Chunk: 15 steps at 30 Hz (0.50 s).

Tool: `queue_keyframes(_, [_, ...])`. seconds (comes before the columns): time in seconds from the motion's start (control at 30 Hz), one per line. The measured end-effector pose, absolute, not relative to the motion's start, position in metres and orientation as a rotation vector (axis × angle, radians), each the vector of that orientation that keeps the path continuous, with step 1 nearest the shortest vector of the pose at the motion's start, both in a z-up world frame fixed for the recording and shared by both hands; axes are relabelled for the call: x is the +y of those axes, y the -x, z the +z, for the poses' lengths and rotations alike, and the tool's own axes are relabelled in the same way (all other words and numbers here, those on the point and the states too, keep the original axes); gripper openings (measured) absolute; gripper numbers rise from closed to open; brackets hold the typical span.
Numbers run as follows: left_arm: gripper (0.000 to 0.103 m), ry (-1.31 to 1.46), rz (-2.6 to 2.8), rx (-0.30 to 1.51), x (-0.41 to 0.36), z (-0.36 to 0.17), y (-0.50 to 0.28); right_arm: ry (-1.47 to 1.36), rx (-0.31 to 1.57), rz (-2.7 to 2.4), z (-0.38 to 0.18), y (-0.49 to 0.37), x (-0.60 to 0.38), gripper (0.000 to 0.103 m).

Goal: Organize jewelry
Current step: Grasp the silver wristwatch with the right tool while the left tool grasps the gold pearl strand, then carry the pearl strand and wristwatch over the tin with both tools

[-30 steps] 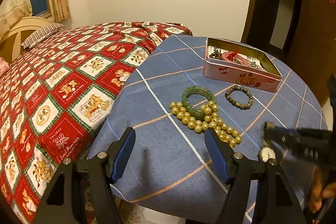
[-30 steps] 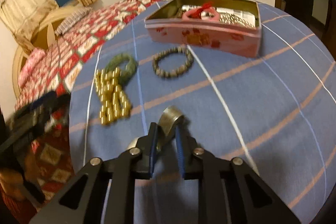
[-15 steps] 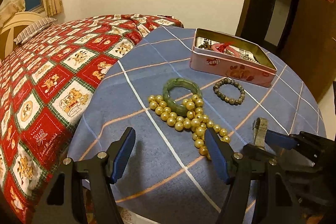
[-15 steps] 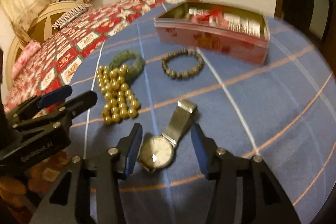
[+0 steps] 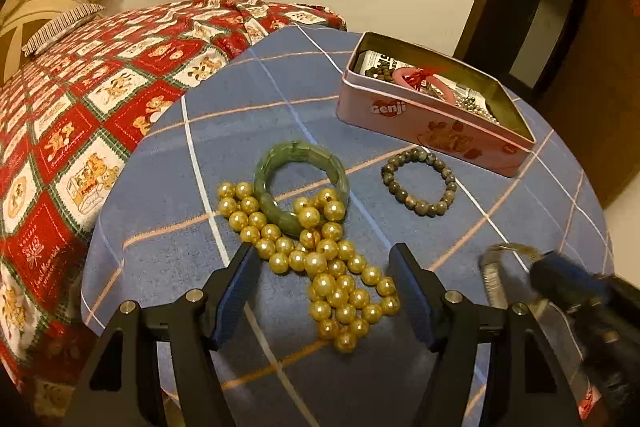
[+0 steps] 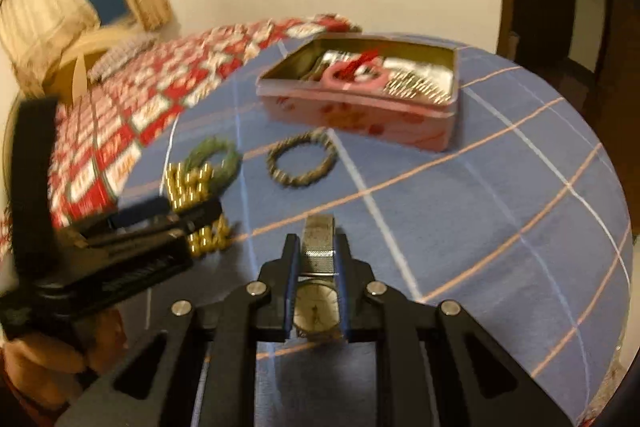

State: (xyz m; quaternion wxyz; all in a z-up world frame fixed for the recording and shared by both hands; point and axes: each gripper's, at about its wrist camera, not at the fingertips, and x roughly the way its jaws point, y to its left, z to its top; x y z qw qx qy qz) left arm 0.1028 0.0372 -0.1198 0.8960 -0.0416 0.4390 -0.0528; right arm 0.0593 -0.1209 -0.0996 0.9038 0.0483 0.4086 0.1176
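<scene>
My right gripper (image 6: 318,239) is closing, its pads pressed on a silver watch (image 6: 316,309) whose mesh band sticks out ahead of the tips. In the left wrist view the watch's band (image 5: 492,279) hangs from that blurred gripper at lower right. My left gripper (image 5: 322,249) stands wide and closes a little. A heap of gold beads (image 5: 320,267) lies between and ahead of its tips, untouched by the pads. A green bangle (image 5: 300,183) rests against the beads. A grey bead bracelet (image 5: 418,181) lies near the open pink tin (image 5: 432,131), which holds jewelry.
Everything lies on a round table under a blue checked cloth (image 5: 240,131). A bed with a red patterned cover (image 5: 100,99) adjoins its left side. A dark doorway stands behind the tin. A hand (image 6: 40,359) holds the left gripper at lower left.
The right gripper opened around the watch lying on the cloth, then closed on it again. The left gripper moved forward and lower toward the gold beads.
</scene>
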Motion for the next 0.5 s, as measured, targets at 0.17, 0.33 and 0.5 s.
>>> queue_keyframes(0.17, [0.025, 0.236, -0.199, 0.943, 0.048, -0.127, -0.110, -0.169, 0.827, 0.236, -0.091, -0.060, -0.133, 0.019])
queue_keyframes(0.33, [0.010, 0.173, -0.217, 0.906, 0.041, -0.122, -0.103, -0.190, 0.825, 0.239, -0.089, -0.059, -0.135, 0.019])
queue_keyframes(0.5, [0.010, 0.189, -0.263, 0.868, 0.047, -0.114, -0.092, -0.208, 0.801, 0.226, -0.083, -0.055, -0.142, 0.019])
